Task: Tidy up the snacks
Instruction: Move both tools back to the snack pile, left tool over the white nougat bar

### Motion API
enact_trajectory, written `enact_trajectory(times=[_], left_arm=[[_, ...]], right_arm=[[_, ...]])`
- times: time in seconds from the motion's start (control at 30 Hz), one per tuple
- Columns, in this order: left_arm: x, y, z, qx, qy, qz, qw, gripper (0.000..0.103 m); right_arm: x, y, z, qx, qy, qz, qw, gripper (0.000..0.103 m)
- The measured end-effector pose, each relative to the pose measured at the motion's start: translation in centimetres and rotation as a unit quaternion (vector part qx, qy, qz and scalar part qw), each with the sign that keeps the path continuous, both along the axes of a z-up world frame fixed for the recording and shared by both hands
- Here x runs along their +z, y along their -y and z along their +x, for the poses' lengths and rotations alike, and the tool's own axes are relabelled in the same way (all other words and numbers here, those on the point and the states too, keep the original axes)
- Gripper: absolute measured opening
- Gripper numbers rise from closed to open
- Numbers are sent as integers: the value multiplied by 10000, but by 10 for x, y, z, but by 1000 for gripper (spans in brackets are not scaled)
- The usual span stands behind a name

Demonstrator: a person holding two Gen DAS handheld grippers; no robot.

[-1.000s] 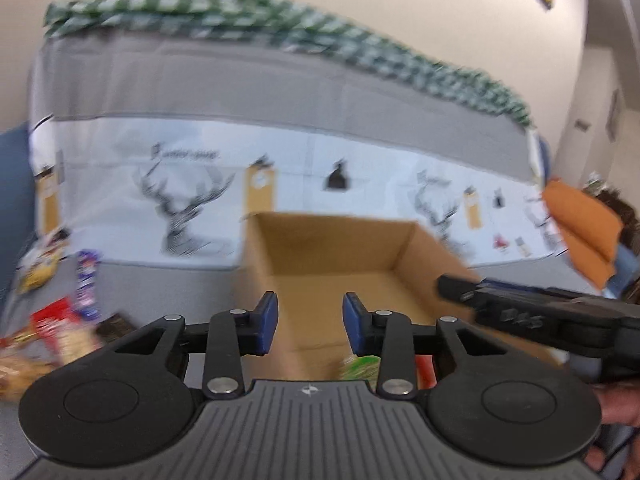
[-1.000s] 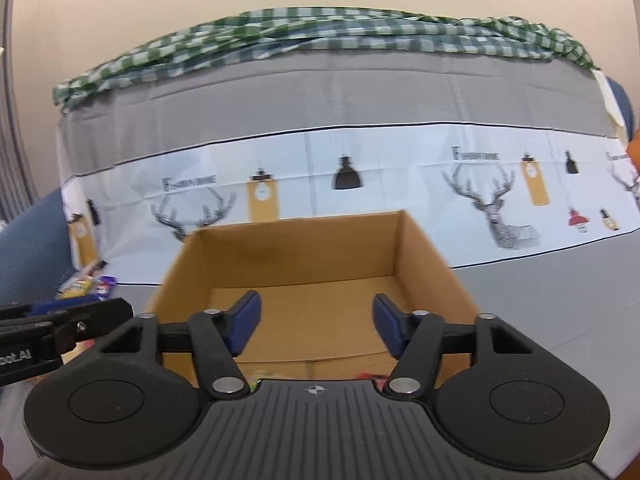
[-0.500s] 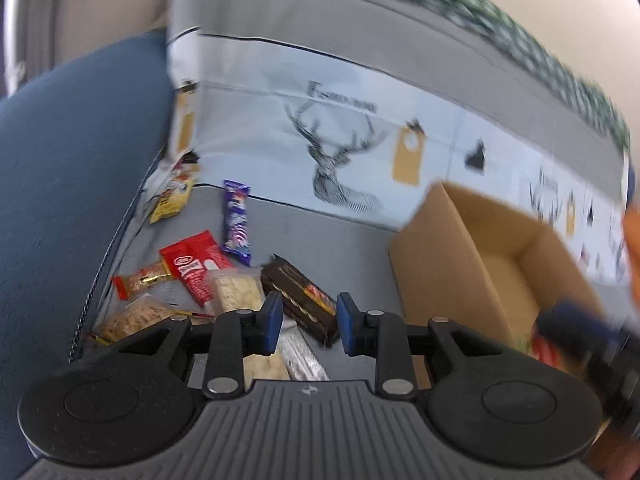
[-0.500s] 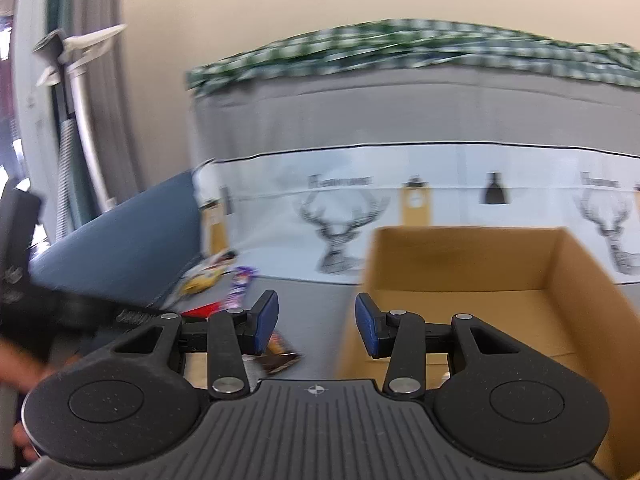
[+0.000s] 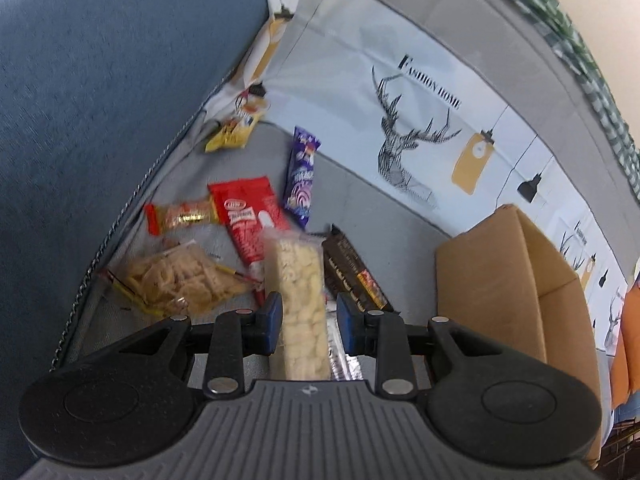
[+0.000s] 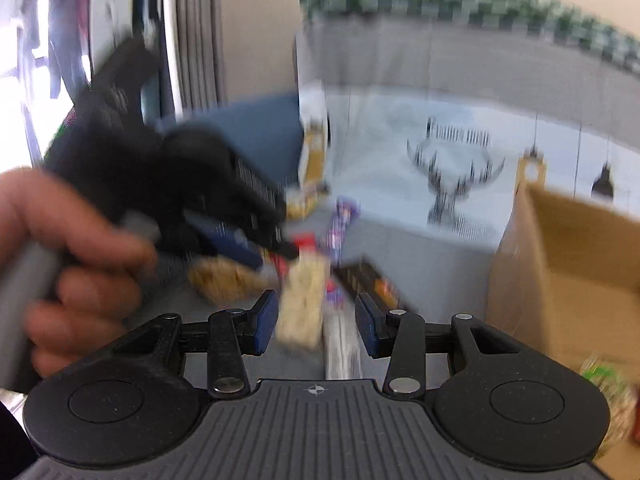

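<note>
Several snacks lie on the grey sofa seat left of a cardboard box [image 5: 512, 268]. My left gripper [image 5: 307, 316] is open, its jaws on either side of a clear pack of pale crackers [image 5: 300, 292], not closed on it. Around it lie a red packet [image 5: 248, 216], a purple bar [image 5: 302, 176], a dark brown bar [image 5: 352, 272], a clear bag of beige snacks [image 5: 180, 280] and a yellow packet [image 5: 232, 132]. My right gripper [image 6: 316, 320] is open and empty above the same cracker pack [image 6: 304, 304]. The right wrist view is blurred.
A blue armrest [image 5: 100, 80] borders the seat on the left. The deer-print backrest cover [image 5: 420, 120] rises behind. The box [image 6: 560, 264] holds a green packet [image 6: 600, 376]. The hand holding the left gripper [image 6: 80, 232] fills the left of the right wrist view.
Both grippers have swung left from the box to the snack pile. The left gripper has dropped lower, so the cracker pack now sits between its jaws.
</note>
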State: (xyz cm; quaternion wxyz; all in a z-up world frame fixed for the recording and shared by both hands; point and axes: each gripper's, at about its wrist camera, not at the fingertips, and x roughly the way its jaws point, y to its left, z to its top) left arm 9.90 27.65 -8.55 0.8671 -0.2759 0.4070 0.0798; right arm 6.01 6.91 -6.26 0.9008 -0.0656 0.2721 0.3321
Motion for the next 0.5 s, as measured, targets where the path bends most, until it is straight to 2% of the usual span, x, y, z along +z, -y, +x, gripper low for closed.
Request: enact_trajectory(times=[0.07,0.13,0.27,0.3,0.4,0.5], left_arm=[[-5,2,4,-59,-142,94,9998,34],[-11,3,8,-136,-310,125,9993,37],[-19,10,19,-221,-541,344,9977,56],[-21,13,22,-244,-581,399,9972,58],[-27,20,31,-288,-754,562,9952,58],[-32,26,39,-312,-874,626,9937,58]], right_arm=[[-12,-3,7,-56,-238,-10,9997,45],[-25,-6,16,-199,-477,-228,9984,45],[-46,-8,30,-372,-1004,-395,9935,51],[-50,-8,33,-389,-1103,-483,9920,51],[-62,-11,38,-385,-1336,-634,9883,51],[-63,-12,35,-333,-1288,-698,9887,51]])
